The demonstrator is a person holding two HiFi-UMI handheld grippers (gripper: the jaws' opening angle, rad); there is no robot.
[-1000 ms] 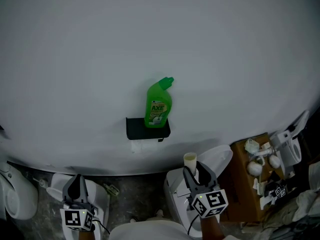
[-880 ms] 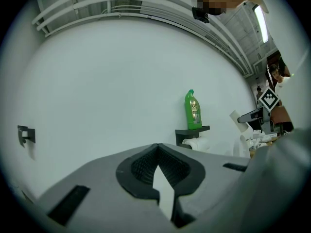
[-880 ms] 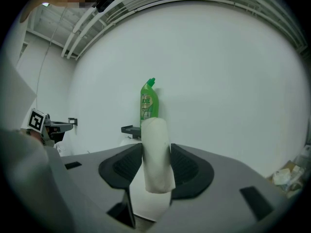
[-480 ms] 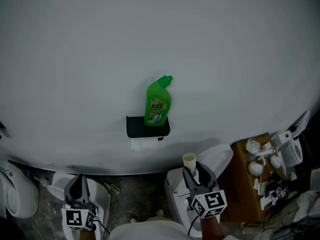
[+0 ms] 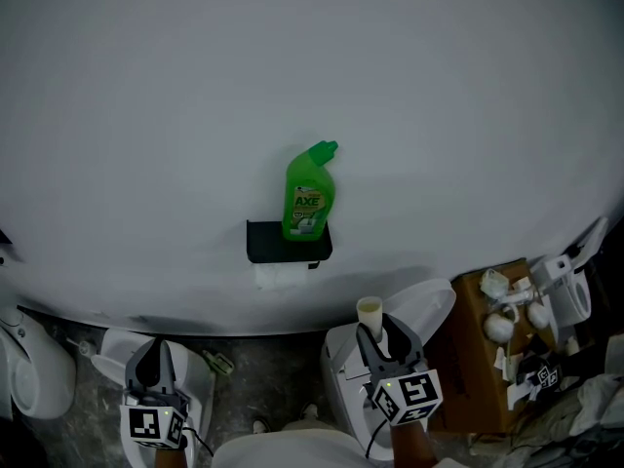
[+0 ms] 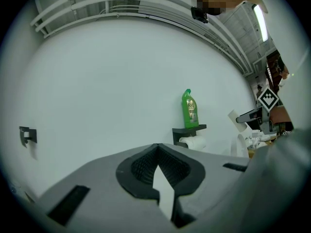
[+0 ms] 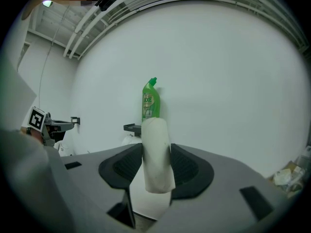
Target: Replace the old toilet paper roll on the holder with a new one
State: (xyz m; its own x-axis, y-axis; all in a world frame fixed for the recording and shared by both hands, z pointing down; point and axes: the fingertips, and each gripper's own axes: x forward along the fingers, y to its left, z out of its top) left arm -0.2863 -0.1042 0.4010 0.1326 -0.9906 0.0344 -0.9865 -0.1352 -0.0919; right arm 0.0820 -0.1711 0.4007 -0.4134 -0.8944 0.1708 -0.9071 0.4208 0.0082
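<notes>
A black wall holder [image 5: 263, 243] carries a green cleaner bottle [image 5: 309, 195] on its shelf, and a white toilet paper roll [image 5: 281, 277] hangs under it. My right gripper [image 5: 382, 338] is below and to the right of the holder, shut on a bare cardboard tube [image 5: 370, 312] that stands upright between its pads. In the right gripper view the tube [image 7: 156, 154] fills the gap, with the bottle [image 7: 150, 101] straight behind it. My left gripper [image 5: 154, 361] is low at the left, shut and empty; its view shows the holder [image 6: 187, 129] and the roll [image 6: 194, 142] far off.
A white toilet [image 5: 429, 310] sits under the right gripper. A cardboard box [image 5: 470, 359] with several white items stands at the right. White fixtures [image 5: 34, 383] are at the lower left. The plain white wall [image 5: 312, 86] fills most of the view.
</notes>
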